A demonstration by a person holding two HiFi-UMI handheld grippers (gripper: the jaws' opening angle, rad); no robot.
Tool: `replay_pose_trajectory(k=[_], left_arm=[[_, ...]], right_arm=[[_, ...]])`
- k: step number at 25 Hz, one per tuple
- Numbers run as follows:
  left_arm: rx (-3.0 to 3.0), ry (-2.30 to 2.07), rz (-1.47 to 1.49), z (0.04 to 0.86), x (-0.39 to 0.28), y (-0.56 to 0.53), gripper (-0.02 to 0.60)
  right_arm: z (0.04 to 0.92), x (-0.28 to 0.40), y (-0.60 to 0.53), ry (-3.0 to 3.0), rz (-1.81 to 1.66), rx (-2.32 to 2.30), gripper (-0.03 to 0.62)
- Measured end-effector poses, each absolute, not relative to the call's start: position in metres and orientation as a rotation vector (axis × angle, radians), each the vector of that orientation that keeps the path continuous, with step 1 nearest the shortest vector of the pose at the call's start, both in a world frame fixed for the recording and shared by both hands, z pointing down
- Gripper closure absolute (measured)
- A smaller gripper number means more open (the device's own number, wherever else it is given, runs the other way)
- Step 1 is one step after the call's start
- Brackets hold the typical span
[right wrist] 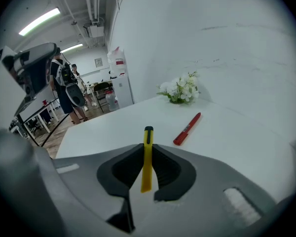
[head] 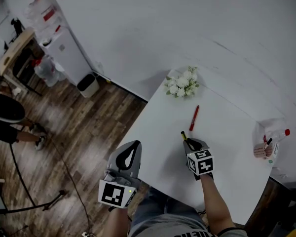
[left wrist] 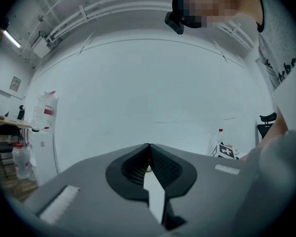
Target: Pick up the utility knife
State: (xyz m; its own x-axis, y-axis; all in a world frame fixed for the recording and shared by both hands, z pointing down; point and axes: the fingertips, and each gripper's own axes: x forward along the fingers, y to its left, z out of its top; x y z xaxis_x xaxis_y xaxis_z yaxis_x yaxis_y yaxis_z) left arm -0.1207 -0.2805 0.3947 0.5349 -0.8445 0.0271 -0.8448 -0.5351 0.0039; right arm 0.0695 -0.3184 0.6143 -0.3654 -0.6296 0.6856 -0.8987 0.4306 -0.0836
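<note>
**Left:** The left gripper [head: 132,147] was held level beyond the near-left edge of the table [head: 158,127], above the wooden floor. In the left gripper view its jaws [left wrist: 149,154] were seen pressed together with nothing between them. It was judged to have no part in the task.

**Centre:** The right gripper [head: 190,143] was tilted downward over the near part of the table. In the right gripper view [right wrist: 147,148] the pads were seen clamped on the utility knife [right wrist: 147,168]. The jaws were parted only by the width of its thin yellow body. The knife's black-tipped end [head: 183,135] stuck out past the fingertips, pointing toward the far side. The knife was therefore in the right gripper, not loose on the table.

**Further right and farther off:** A red pen [head: 194,118] lay on the table just beyond the knife's tip, apart from it. A bunch of white flowers [head: 183,84] sat at the far edge. A white bottle with a red cap [head: 277,137] stood at the far-right edge.

**Progress:** The grasp was judged complete. Whether the knife was fully clear of the tabletop could not be settled from these views. What was judged to be left was a clean lift, with the grip kept firm on the narrow handle.
</note>
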Motion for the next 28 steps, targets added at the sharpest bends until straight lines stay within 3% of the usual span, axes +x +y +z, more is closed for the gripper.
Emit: replay_pose_trajectory(k=[28], left_arm=[[2.790, -1.482, -0.037, 0.374, -0.087, -0.239, 0.575]], right_arm=[[0.477, 0.078, -0.261, -2.465, 0.369, 1.431, 0.542]])
